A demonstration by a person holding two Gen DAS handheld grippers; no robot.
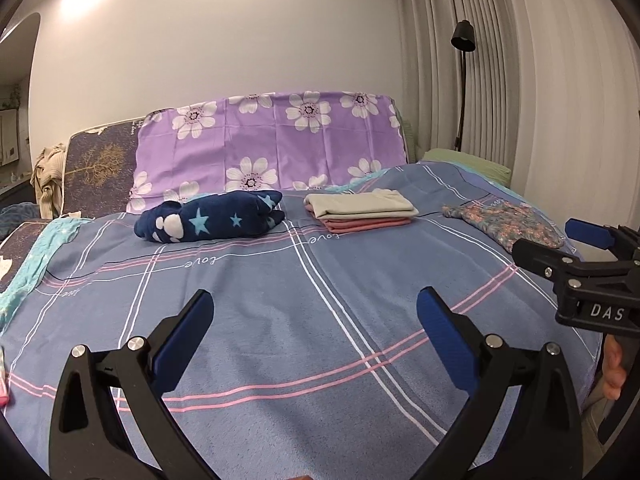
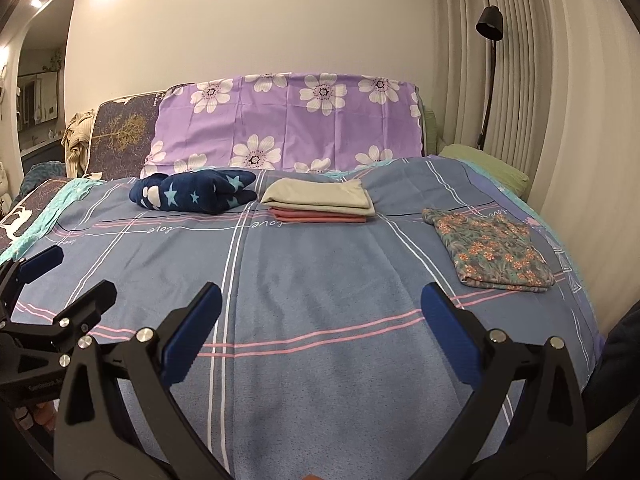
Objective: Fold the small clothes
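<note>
In the left wrist view, the left gripper (image 1: pixel 314 344) hangs above the near part of a bed (image 1: pixel 304 300) covered by a blue-grey plaid sheet with pink and white lines. Its fingers (image 1: pixel 182 346) stand wide apart with nothing between them. Farther back on the sheet lies a navy star-print garment (image 1: pixel 210 218), bundled rather than flat. Just to its right sits a folded stack, a beige piece (image 1: pixel 362 205) on top of a pink piece (image 1: pixel 366 225). Well to the right, near the bed's edge, lies a floral garment (image 1: pixel 508 224), partly hidden behind the right gripper (image 1: pixel 560 246), which enters from the right edge with its fingers spread and empty. A purple flowered cloth (image 1: pixel 272 148) drapes the headboard, and a black lamp (image 1: pixel 463 36) stands by the curtain (image 1: pixel 520 80).

In the right wrist view, the right gripper (image 2: pixel 320 344) is also over the near sheet, its fingers (image 2: pixel 452 340) wide open and holding nothing. The floral garment (image 2: pixel 492 248) shows in full here, lying flat and folded on the right side of the bed, apart from the beige and pink stack at the middle back. The navy star-print garment (image 2: pixel 192 194) rests left of that stack. The left gripper (image 2: pixel 60 280) shows at the left edge, open and empty.
</note>
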